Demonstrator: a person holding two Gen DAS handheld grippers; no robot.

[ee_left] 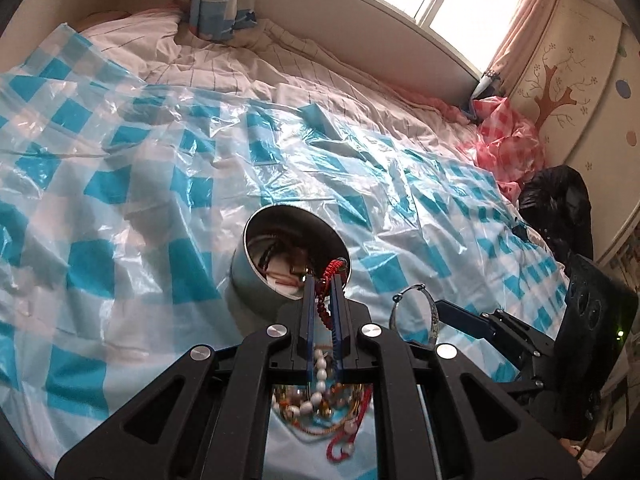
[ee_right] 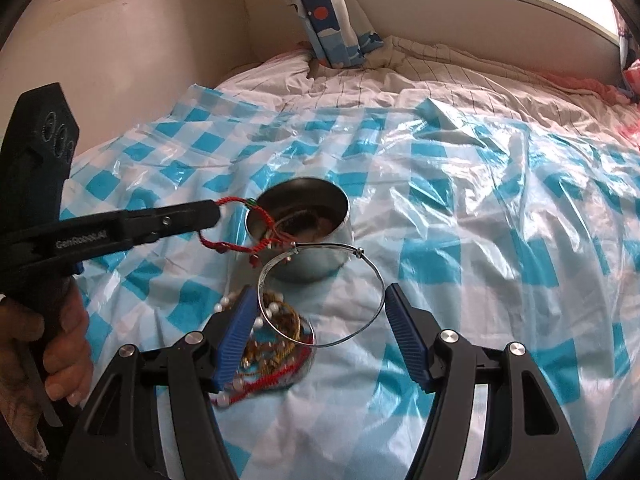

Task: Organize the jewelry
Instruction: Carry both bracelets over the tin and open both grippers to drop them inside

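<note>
A round metal tin [ee_right: 320, 256] stands on the blue-checked plastic sheet and holds some jewelry; it also shows in the left wrist view [ee_left: 256, 280]. My left gripper [ee_left: 325, 280] is shut on a red braided cord bracelet [ee_left: 326, 296] and holds it at the tin's rim, as the right wrist view shows [ee_right: 240, 246]. My right gripper [ee_right: 320, 308] is closed on a thin silver bangle [ee_right: 362, 258], held across its width just in front of the tin; the bangle shows in the left wrist view too [ee_left: 416, 312]. A pile of beads and chains [ee_right: 276, 340] lies under the bangle.
The checked plastic sheet [ee_right: 480, 200] covers a pink bed. A blue patterned pillow [ee_right: 332, 12] leans at the headboard. A pink checked bag [ee_left: 504, 140] and a black bag [ee_left: 560, 208] lie at the bed's right edge, near a wardrobe.
</note>
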